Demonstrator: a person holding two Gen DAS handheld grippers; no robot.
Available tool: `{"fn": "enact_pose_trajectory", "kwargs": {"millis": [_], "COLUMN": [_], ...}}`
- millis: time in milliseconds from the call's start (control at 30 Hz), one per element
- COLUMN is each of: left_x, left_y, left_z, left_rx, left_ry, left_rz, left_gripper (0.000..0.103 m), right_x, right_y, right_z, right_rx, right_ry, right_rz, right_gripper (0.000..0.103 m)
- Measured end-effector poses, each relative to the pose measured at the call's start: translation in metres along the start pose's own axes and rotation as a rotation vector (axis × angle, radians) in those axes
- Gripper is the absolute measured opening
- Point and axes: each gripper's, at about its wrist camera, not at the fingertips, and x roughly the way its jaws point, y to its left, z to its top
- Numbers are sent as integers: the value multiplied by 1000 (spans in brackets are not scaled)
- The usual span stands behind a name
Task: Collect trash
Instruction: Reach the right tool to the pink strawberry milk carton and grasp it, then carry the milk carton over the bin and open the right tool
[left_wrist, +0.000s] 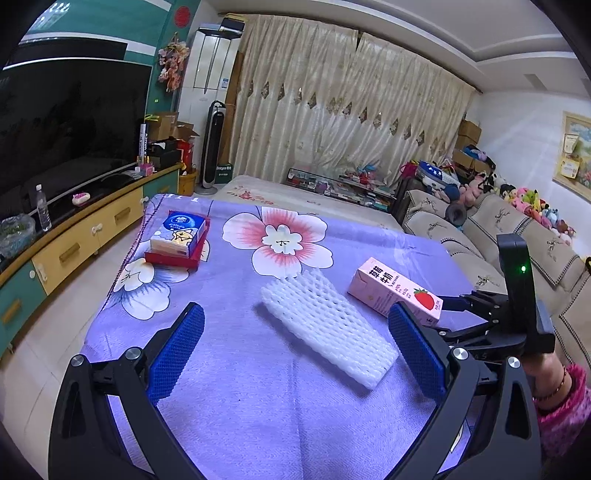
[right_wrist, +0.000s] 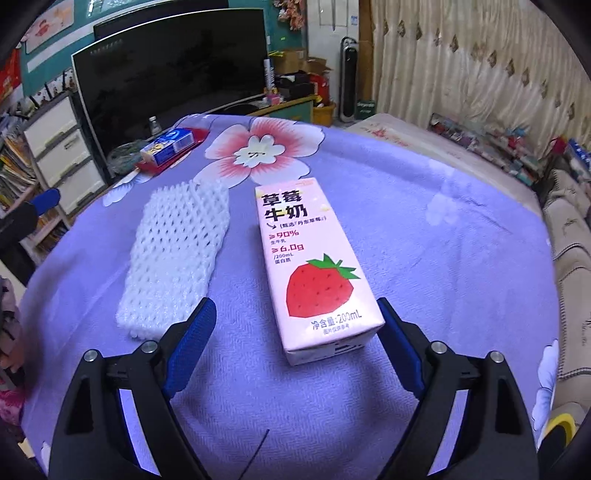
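Centre of the right wrist view: milk carton (right_wrist: 312, 269), lying flat on the purple flowered cloth (right_wrist: 424, 229), long axis running straight away from the right gripper (right_wrist: 297, 332). Jaws wide, near end of the carton just between the pads, no contact seen. Left of it: white foam net (right_wrist: 177, 254). Left gripper (left_wrist: 295, 350), also wide, faces the net; right hand is nearer the carton.

The right hand-held gripper (right_wrist: 295, 325) stands wide apart around the pink strawberry milk carton's (right_wrist: 310, 258) near end; white foam net (right_wrist: 177, 254) lies beside it.
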Motion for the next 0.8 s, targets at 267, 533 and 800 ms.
{"fn": "enact_pose_trajectory", "kwargs": {"millis": [267, 533, 800], "left_x": [2, 6, 7], "left_y": [0, -1, -2], "left_z": [-2, -3, -5], "left_rx": [8, 19, 19], "left_ry": [11, 19, 26], "left_rz": [11, 18, 24], "left_gripper": [98, 98, 98], "right_x": [4, -42, -98], "right_y": [-4, -17, -26], "right_z": [-2, -14, -41], "right_rx": [53, 119, 167], "right_ry": [8, -77, -137], "right_rz": [-1, -32, -89], "right_gripper": [49, 47, 47]}}
